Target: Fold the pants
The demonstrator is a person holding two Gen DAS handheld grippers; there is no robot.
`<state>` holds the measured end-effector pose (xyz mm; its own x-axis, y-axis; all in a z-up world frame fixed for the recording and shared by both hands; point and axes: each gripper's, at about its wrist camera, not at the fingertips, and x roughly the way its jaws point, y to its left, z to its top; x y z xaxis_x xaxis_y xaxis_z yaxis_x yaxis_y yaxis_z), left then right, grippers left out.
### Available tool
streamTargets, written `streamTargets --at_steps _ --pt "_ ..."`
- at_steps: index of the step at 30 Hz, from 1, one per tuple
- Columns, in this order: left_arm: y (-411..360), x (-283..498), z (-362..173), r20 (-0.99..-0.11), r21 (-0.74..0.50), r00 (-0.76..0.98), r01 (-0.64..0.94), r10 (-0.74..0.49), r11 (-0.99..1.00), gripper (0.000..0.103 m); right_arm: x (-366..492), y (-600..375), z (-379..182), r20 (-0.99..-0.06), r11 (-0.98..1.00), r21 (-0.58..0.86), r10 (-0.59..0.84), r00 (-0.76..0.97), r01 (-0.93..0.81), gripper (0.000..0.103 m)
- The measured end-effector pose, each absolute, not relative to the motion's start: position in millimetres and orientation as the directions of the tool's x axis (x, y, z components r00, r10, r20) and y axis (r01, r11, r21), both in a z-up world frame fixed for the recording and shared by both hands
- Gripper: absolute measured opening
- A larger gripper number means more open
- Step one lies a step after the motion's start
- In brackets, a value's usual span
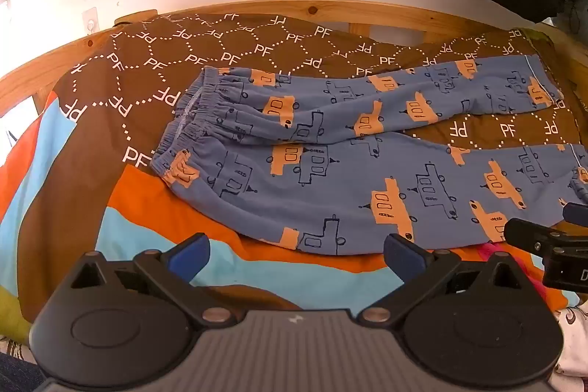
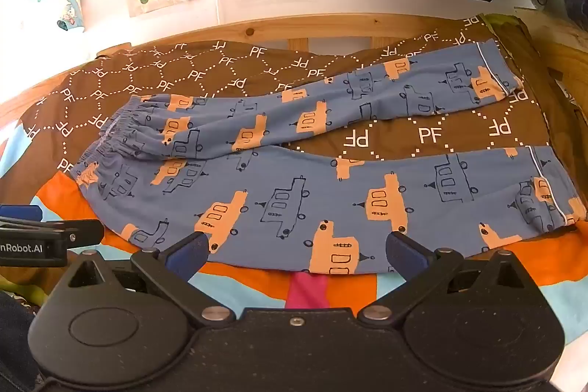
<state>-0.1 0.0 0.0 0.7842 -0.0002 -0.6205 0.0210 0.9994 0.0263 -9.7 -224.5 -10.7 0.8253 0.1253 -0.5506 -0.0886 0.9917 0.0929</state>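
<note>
The left gripper (image 1: pixel 296 254) is spread wide and holds nothing, hovering over the quilt (image 1: pixel 154 237) just short of the near hem of the pants (image 1: pixel 330 193); the right gripper (image 2: pixel 296 254) is likewise spread and empty, its fingertips (image 2: pixel 404 250) at the edge of the near leg. The blue pants lie flat on the quilt, waistband (image 2: pixel 114 135) to the left, legs parted toward the right, below the wooden bedframe (image 2: pixel 330 24).

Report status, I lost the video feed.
Left gripper and right gripper both open, empty. Pants spread flat on bedspread, unfolded. Nothing in the way.
</note>
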Motion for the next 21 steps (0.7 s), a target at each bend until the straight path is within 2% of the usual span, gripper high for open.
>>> streamTargets --at_steps 21 --pt "1.7 2.7 -3.0 -0.639 0.015 0.769 0.007 0.004 1.000 0.103 -9.5 -224.1 -11.8 -0.555 0.991 0.098 0.128 0.822 -0.088 0.102"
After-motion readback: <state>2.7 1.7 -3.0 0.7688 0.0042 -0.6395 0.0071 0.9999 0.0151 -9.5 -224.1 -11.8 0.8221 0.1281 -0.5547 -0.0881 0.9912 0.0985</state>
